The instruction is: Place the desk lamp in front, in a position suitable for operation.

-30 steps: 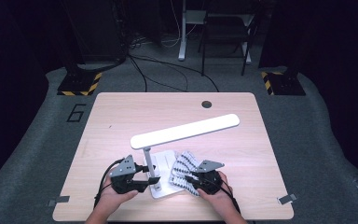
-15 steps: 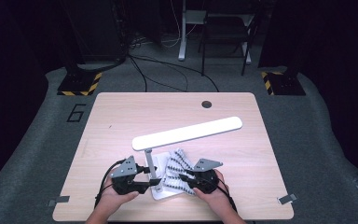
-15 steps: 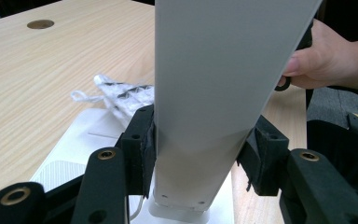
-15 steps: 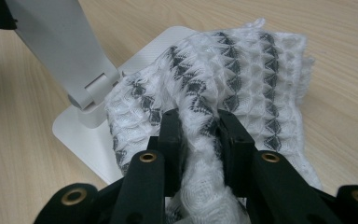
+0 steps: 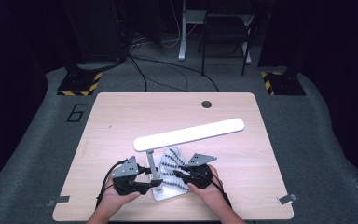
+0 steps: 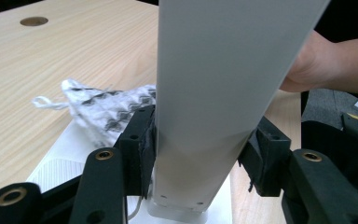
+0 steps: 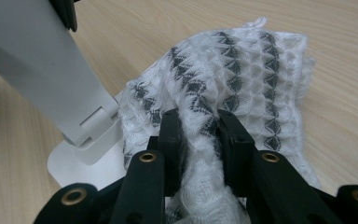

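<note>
Step in hand: left gripper (image 6: 196, 154) clamps lamp post (image 6: 214, 93); right gripper (image 7: 200, 135) pinches patterned cloth (image 7: 242, 79) bunched between jaws, beside lamp base (image 7: 70, 165). Next move likely: wiping base, post held steady.

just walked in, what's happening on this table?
A person works two handheld grippers at a light wooden table. The left gripper is clamped on the upright post of a white desk lamp, seemingly steadying it. The right gripper is pinching a bunched white waffle-knit cloth with grey diamond stripes, which lies over the lamp's flat white base next to the post. It looks like the lamp is being wiped, or the cloth is being pulled off the base.
</note>
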{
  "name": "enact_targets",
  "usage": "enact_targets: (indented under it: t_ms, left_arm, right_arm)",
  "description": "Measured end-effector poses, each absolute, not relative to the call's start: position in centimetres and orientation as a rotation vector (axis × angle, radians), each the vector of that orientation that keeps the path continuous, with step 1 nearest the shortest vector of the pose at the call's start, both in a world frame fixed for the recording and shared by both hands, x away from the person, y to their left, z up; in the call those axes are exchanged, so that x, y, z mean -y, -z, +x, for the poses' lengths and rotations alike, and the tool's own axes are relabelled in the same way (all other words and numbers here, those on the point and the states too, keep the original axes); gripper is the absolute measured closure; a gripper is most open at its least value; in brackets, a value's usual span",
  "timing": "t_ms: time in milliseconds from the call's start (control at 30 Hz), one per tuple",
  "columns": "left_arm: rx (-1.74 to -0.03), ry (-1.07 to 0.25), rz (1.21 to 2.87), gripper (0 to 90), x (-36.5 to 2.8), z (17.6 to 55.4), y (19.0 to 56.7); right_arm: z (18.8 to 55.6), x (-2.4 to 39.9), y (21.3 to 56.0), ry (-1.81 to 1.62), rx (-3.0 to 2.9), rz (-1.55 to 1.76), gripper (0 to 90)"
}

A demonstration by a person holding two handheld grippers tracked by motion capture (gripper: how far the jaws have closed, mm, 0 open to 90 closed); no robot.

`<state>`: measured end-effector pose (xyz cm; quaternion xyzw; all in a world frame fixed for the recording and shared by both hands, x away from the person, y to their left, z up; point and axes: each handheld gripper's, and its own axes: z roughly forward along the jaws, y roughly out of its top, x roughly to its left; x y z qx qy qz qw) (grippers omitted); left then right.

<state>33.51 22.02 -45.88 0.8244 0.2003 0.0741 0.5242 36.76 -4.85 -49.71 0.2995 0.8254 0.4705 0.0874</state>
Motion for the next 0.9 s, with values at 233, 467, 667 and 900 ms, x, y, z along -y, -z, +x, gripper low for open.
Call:
enact_targets:
  t_ms: [233,467,667,900]
  left_arm:
    - [-0.503,-0.191,1.965,44.0,-22.1,33.5,45.3]
    - [-0.511,-0.212,1.97,41.2,-22.0,33.4,44.5]
    - [-0.522,-0.213,1.959,41.1,-21.8,33.4,43.5]
    - [-0.526,-0.197,1.947,40.0,-21.9,33.5,42.6]
  right_arm:
    - [37.6,3.6,49.4,-1.372,-2.484,0.847,73.3]
    - [38.0,3.1,49.0,-1.371,-2.499,0.822,73.2]
    - [38.3,2.5,48.6,-1.382,-2.499,0.826,73.2]
    - [38.9,1.9,48.4,-1.383,-2.496,0.81,73.2]
